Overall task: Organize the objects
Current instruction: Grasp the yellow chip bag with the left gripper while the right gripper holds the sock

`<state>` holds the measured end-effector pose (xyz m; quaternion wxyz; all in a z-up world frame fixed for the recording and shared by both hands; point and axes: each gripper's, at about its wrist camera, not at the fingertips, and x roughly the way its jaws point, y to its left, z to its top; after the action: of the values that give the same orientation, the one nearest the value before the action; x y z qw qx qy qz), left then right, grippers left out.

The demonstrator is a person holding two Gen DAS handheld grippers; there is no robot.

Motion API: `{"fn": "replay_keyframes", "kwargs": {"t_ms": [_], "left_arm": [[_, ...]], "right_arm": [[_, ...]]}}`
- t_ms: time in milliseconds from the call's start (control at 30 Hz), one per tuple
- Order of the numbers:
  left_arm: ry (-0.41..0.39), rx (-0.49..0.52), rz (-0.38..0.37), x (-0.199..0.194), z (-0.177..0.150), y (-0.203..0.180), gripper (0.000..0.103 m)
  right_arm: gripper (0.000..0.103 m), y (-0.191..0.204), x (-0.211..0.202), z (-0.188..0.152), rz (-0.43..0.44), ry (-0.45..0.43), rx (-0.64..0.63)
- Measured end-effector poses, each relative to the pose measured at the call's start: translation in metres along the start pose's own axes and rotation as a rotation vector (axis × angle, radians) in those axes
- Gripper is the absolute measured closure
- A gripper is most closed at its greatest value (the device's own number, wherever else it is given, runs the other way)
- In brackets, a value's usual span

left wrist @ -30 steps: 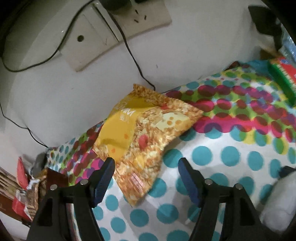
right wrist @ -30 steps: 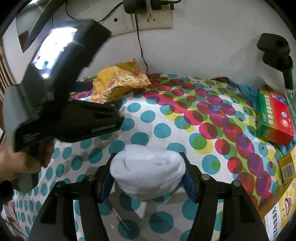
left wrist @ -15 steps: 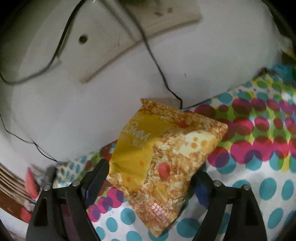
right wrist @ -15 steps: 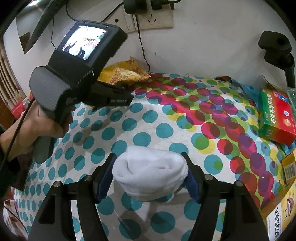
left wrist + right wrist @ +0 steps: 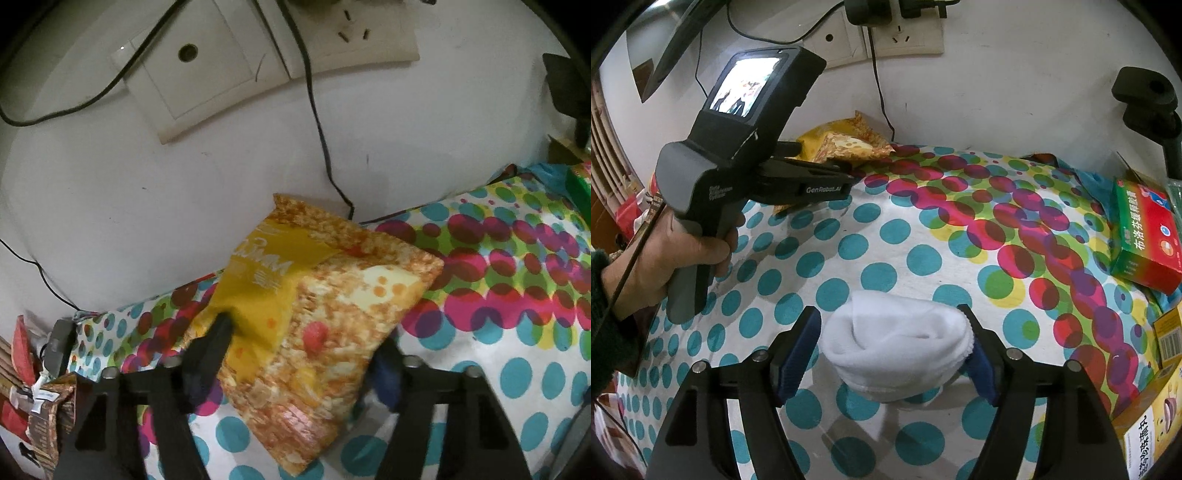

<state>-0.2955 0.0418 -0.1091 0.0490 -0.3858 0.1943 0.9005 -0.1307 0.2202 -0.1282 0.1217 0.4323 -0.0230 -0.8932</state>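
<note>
Wall edge hems one snack bag (image 5: 314, 325), which the left claw (image 5: 299, 354), just closing, pinches. One white sock roll (image 5: 897, 350) sits between the right claw (image 5: 892, 354), just widening, left pad clear; dotted worktop (image 5: 886, 236) beyond lies open.

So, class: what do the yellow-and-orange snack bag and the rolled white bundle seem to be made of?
Yellow-and-orange snack bag: probably thin plastic film, glossy, since it creases and dents under the left gripper. Rolled white bundle: soft, matte knitted cloth, fuzzy surface, likely a sock.
</note>
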Motion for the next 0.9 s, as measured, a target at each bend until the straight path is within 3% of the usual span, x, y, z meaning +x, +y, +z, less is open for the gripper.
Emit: {"fn": "replay_keyframes", "kwargs": {"t_ms": [67, 267, 533, 700, 900], "left_arm": [[-0.02, 0.012, -0.003, -0.001, -0.001, 0.0, 0.056], [-0.045, 0.012, -0.023, -0.008, -0.002, 0.0, 0.07], [-0.057, -0.021, -0.057, -0.022, -0.006, 0.004, 0.076], [-0.067, -0.032, -0.064, -0.051, -0.001, -0.025, 0.078], [-0.069, -0.043, -0.096, -0.064, -0.001, -0.027, 0.079]], "right_arm": [[0.032, 0.002, 0.001, 0.001, -0.003, 0.001, -0.002], [0.031, 0.004, 0.002, 0.002, -0.004, 0.002, -0.002], [0.029, 0.009, 0.003, 0.003, -0.013, 0.005, -0.008], [0.029, 0.007, 0.004, 0.004, -0.014, 0.006, -0.009], [0.029, 0.007, 0.004, 0.005, -0.015, 0.007, -0.009]]}}
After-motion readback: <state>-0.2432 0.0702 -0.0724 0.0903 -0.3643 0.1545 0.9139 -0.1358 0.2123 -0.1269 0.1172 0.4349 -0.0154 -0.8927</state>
